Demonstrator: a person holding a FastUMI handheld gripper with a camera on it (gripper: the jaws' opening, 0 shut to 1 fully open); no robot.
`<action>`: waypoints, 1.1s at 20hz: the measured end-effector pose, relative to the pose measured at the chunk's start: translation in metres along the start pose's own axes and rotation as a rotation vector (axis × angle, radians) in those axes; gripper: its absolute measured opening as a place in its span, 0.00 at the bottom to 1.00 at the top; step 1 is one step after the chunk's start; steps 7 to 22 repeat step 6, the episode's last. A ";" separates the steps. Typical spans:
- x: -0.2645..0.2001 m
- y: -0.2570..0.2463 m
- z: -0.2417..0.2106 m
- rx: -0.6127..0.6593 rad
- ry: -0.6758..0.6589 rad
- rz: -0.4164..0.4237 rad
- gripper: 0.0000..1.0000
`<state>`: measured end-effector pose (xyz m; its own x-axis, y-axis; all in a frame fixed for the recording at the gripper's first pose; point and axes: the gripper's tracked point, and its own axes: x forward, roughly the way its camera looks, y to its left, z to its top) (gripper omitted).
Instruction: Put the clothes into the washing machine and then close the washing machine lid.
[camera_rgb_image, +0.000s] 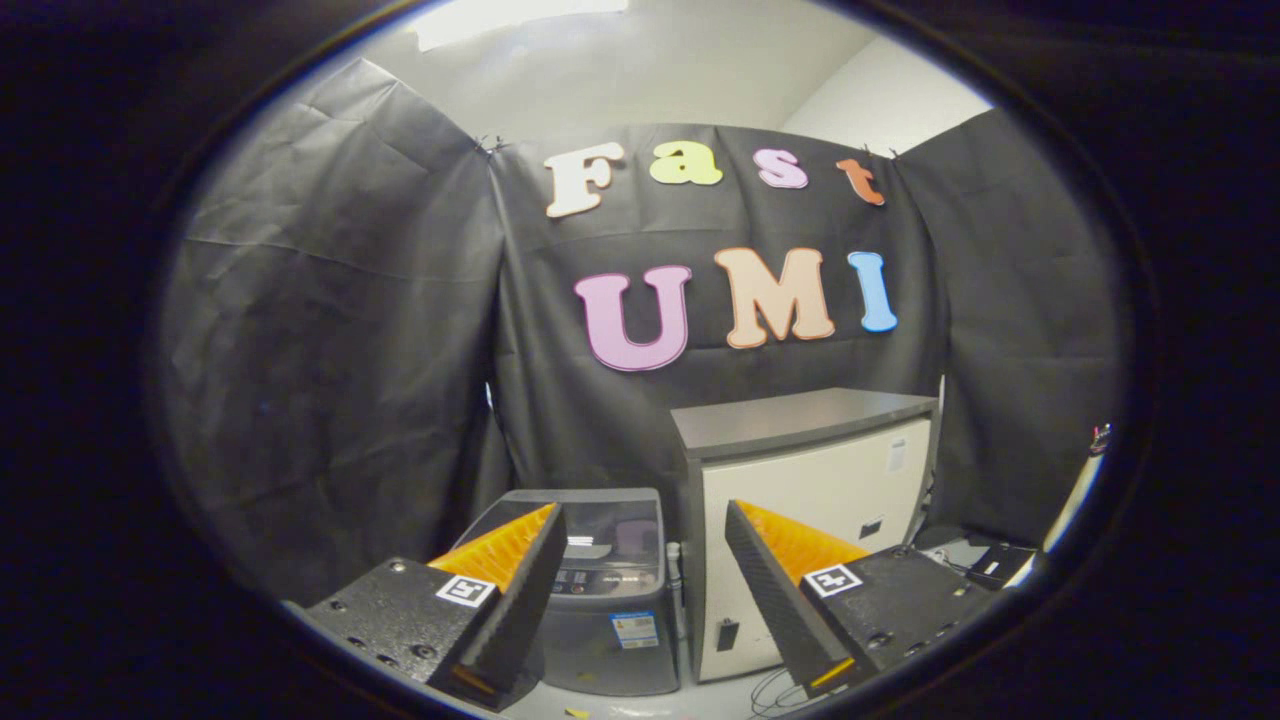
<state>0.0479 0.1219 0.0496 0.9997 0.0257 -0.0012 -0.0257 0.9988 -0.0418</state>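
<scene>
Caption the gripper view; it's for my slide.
Open, empty hand-held gripper faces a small grey washing machine, lid down, beside a white cabinet.

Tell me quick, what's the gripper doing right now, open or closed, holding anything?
Gripper: open, fingers spread wide, holding nothing; the washing machine sits beyond them with its lid down.

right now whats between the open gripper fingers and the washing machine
Nothing: in the gripper view the gripper hangs open, with bare air ahead to the washing machine.
</scene>
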 end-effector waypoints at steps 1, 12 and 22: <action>-0.003 -0.010 0.002 -0.003 -0.014 -0.016 0.96; -0.014 -0.037 0.013 0.004 -0.115 -0.060 0.96; -0.014 -0.037 0.013 0.004 -0.115 -0.060 0.96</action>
